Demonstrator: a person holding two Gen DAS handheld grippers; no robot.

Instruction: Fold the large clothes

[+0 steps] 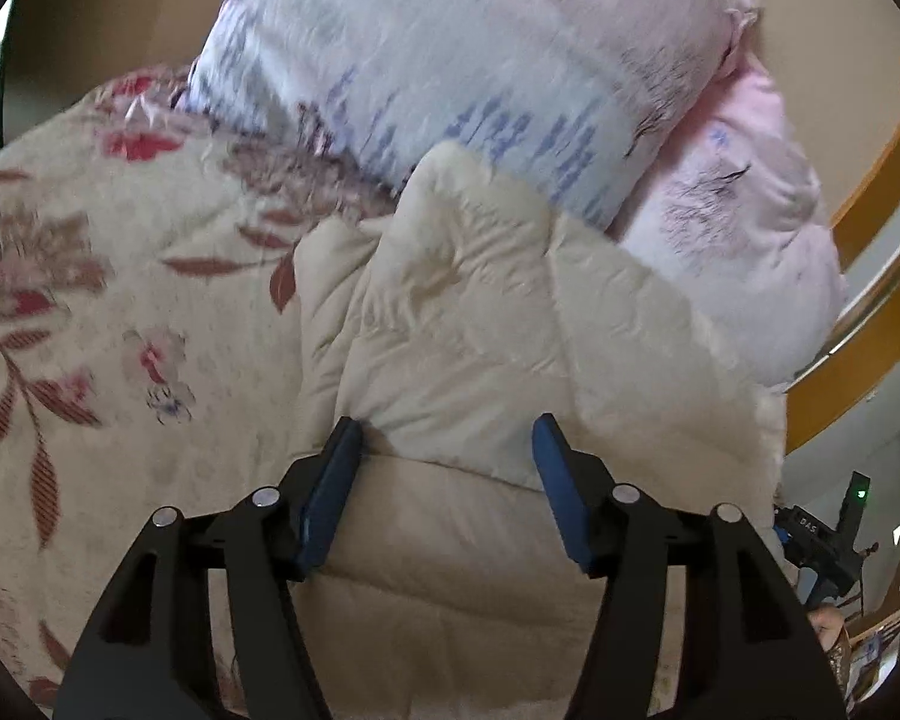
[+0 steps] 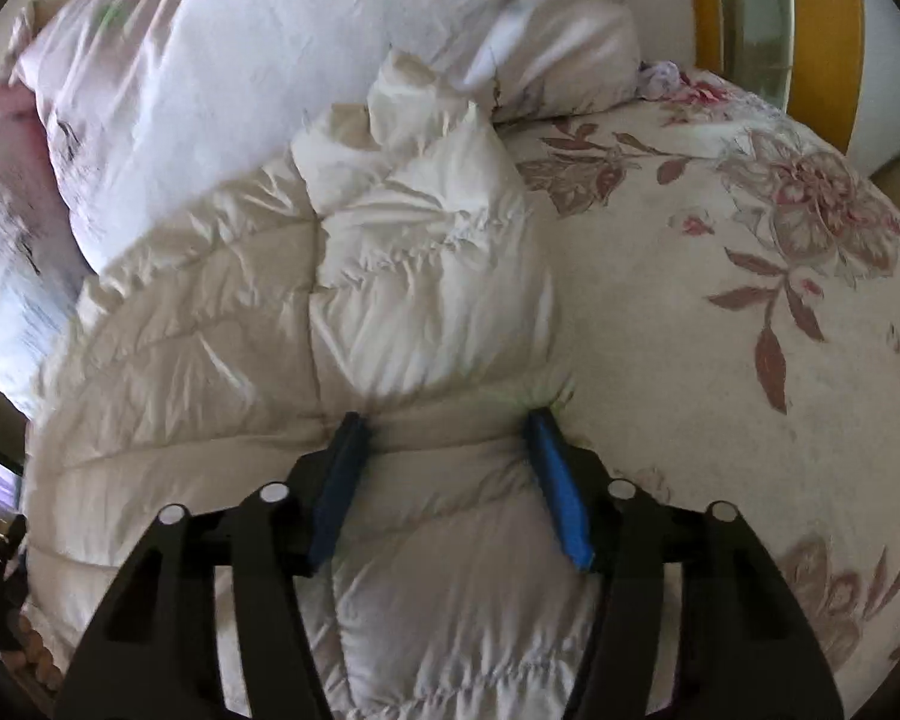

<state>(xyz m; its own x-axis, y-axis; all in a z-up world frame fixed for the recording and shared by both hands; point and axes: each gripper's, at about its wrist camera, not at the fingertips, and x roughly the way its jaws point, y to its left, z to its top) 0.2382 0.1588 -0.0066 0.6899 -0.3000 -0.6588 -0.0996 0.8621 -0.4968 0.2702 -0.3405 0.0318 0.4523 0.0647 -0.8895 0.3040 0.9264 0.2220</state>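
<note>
Covering floral bedspread (image 2: 750, 312): cream quilted coat (image 2: 270, 330).

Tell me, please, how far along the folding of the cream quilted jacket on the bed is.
Partly done: the puffy cream quilted jacket lies bunched on the floral bedspread, seemingly folded over once. In hand: the left tongs and right tongs are both open, straddling padded folds. Left: squaring it into a neat, flat bundle.

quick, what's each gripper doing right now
Left gripper: open, fingers pressed into the cream jacket, holding nothing.
Right gripper: open, fingers on the jacket, holding nothing.
</note>
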